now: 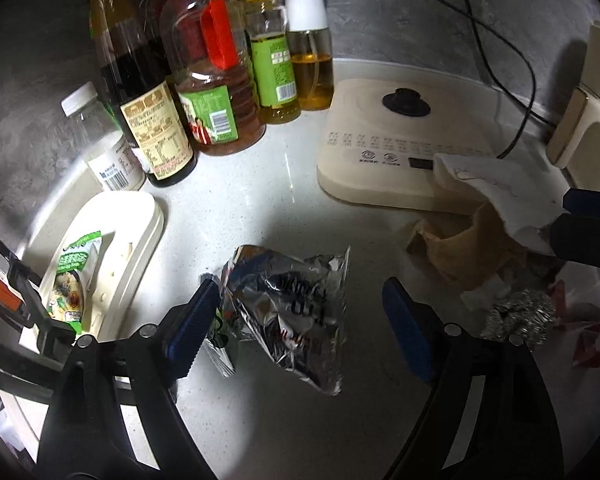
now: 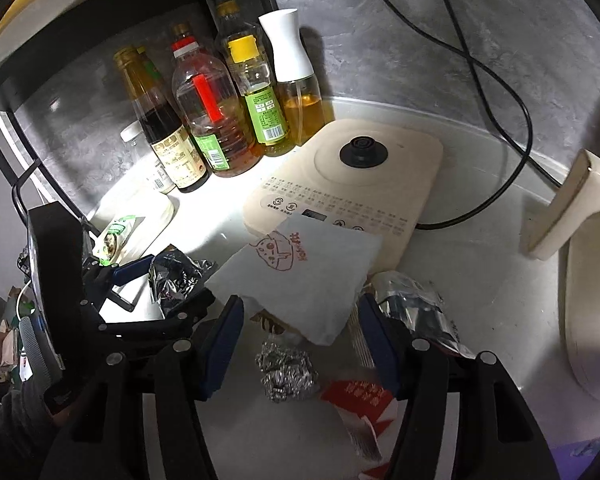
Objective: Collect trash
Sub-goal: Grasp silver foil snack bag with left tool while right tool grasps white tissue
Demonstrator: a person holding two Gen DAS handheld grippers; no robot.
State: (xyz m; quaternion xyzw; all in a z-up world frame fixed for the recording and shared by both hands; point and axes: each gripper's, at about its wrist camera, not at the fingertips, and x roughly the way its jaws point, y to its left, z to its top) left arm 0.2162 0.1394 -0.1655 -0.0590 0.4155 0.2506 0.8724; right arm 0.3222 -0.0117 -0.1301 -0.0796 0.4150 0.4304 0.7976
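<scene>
1. The countertop [image 1: 259, 184] is carrying everything; trash is lying toward the near edge, within reach of both tools.
2. The appliance base [image 2: 380, 176] is sitting at 12 o'clock in the right wrist view, its cord running off to 3 o'clock. It is propping up the paper bag's far edge.
3. The bottles [image 1: 203, 92] are standing upright at 11 o'clock against the wall, probably stored goods rather than trash.
4. The white paper bag [image 2: 308, 276], stamped with a red cartoon, is lying flat and creased between the right gripper's [image 2: 300, 344] fingers, which are spread wide around it without pinching.
5. The foil wrapper [image 1: 291, 312], crumpled, silver and dark-printed, is lying at 6 o'clock in the left wrist view. The left gripper [image 1: 300, 328] is straddling it with fingers apart; the left finger appears to be touching it.
6. The foil ball [image 2: 285, 372] is resting just below the bag, beside red-and-white scraps [image 2: 360, 404].
</scene>
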